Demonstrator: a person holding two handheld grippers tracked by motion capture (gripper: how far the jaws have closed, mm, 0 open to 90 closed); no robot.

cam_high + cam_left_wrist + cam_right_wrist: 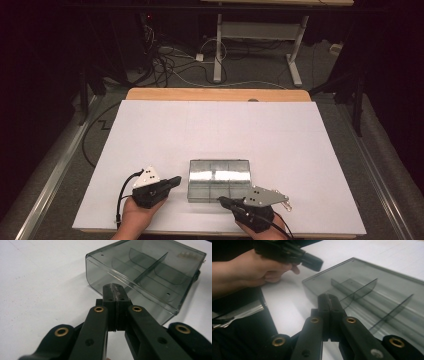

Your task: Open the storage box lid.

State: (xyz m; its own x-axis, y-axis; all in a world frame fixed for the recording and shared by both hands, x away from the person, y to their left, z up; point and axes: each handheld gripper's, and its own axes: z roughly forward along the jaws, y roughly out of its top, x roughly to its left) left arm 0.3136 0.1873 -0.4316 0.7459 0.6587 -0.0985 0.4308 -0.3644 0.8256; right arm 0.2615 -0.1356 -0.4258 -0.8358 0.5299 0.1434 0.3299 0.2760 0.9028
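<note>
Box: a clear, smoky plastic box (219, 180) with inner dividers lies flat on the white board (215, 130), near its front edge, between the two grippers.
Lid: down, as far as the views tell; the compartments look empty.
Left gripper: the left gripper (176, 180) is held in the left hand (137, 212) just left of the box, tips aimed at the box's left side; in the left gripper view its tips (115, 291) sit right at the near corner, and contact cannot be told.
Left jaws: pressed together, nothing between them.
Right gripper: the right gripper (223, 200) is at the box's front edge, pointing left along it; in its own view the tips (329, 300) sit by the box's near wall.
Right jaws: pressed together, holding nothing.
Table: a wooden table (215, 94) carries the board.
</note>
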